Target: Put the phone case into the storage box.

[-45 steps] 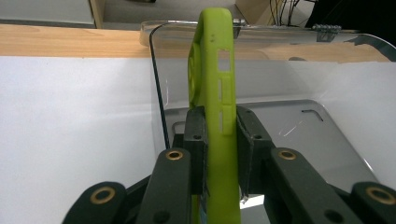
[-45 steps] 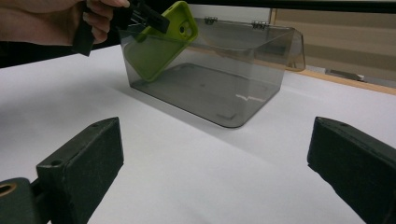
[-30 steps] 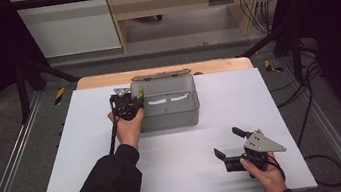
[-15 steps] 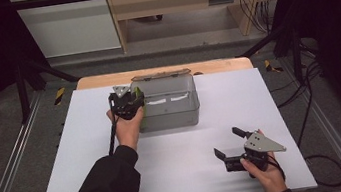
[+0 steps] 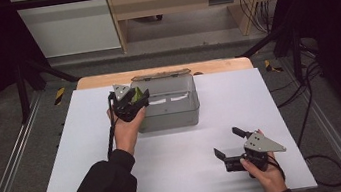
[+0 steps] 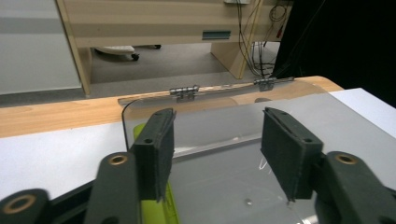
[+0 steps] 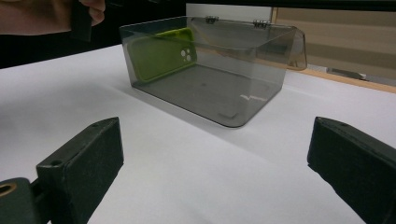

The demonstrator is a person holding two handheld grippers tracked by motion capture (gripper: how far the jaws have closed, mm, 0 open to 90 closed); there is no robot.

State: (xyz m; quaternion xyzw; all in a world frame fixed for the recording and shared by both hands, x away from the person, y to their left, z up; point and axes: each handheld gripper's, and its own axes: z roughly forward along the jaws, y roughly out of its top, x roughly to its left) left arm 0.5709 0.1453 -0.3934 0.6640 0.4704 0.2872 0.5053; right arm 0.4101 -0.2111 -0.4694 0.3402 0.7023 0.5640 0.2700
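Note:
A clear smoky plastic box (image 5: 170, 108) stands at the table's back centre with its hinged lid (image 5: 160, 75) swung open behind it. Inside it, a lime-green phone case (image 7: 161, 53) leans on edge against the left wall. My left gripper (image 5: 138, 100) hovers over that left wall, above the case (image 6: 154, 210). Its jaws are wide apart and open, with nothing between them. My right gripper (image 5: 226, 142) rests low near the front right of the table, open and empty, facing the box (image 7: 210, 88) from a distance.
The white table top (image 5: 184, 175) stretches bare between the box and the right gripper. A wooden strip (image 5: 105, 80) runs along the table's back edge. Metal rails (image 5: 11, 164) flank both sides, and cables (image 5: 311, 106) trail on the right.
The left gripper has tipped slightly at the box's left wall. The right gripper has stayed put.

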